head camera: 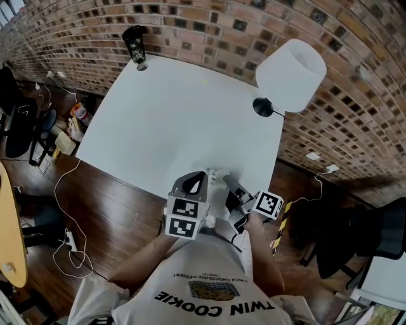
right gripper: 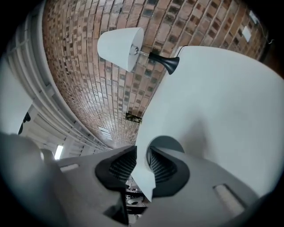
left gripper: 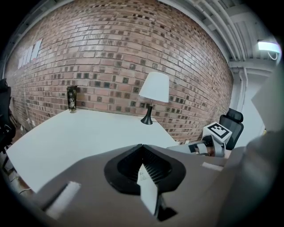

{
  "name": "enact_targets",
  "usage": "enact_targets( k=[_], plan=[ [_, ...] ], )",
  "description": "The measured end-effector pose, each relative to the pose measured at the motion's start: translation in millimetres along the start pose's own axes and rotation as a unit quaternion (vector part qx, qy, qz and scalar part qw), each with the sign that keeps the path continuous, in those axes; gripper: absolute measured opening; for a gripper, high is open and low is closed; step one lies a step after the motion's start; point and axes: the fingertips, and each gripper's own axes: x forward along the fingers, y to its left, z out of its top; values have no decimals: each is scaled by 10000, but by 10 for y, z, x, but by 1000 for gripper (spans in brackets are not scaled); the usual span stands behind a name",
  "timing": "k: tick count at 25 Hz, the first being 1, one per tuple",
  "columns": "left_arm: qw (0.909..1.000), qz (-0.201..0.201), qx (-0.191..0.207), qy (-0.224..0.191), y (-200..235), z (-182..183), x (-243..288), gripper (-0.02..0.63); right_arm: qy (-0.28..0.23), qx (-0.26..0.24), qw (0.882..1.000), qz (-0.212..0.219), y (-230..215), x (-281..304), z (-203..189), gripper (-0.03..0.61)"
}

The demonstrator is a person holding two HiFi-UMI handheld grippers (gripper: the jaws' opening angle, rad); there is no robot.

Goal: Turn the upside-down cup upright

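The left gripper (left gripper: 142, 148) has its jaws closed together. The ribbed black pads meet at the tips and nothing is between them. The right gripper (right gripper: 143, 151) is rolled to one side, and its jaws stand a little apart, so a narrow strip of the smooth white surface (right gripper: 222, 97) shows through the gap.

In the head view a small pale cup (head camera: 214, 172) sits at the near edge of the surface, just beside the tips of the right jaws. In the right gripper view it seems to be the grey rounded shape behind one jaw; the pads do not press on it. I cannot tell which end is up.

A tall black tumbler (head camera: 134, 43) stands at the far corner, well apart. A lamp (head camera: 292, 73) with a matte white conical shade and a round black foot stands near the rough brick wall (head camera: 190, 19). The floor (head camera: 120, 209) is of dark wooden planks.
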Motion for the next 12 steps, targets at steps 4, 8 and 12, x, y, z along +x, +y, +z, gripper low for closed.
enact_targets(
  k=[4,8,12],
  plan=[
    [10000,28,-50,-9,30,-18,-15,5,16,-185,9995,-261,47,-78,-9,120],
    [9999,63,-90,-58,75,0,-18,5,370,-2064,9768,-431,286,-78,113,136],
    [9997,138,-195,-108,150,2,-43,5,1519,-4793,8581,-1039,499,91,-86,147]
  ],
)
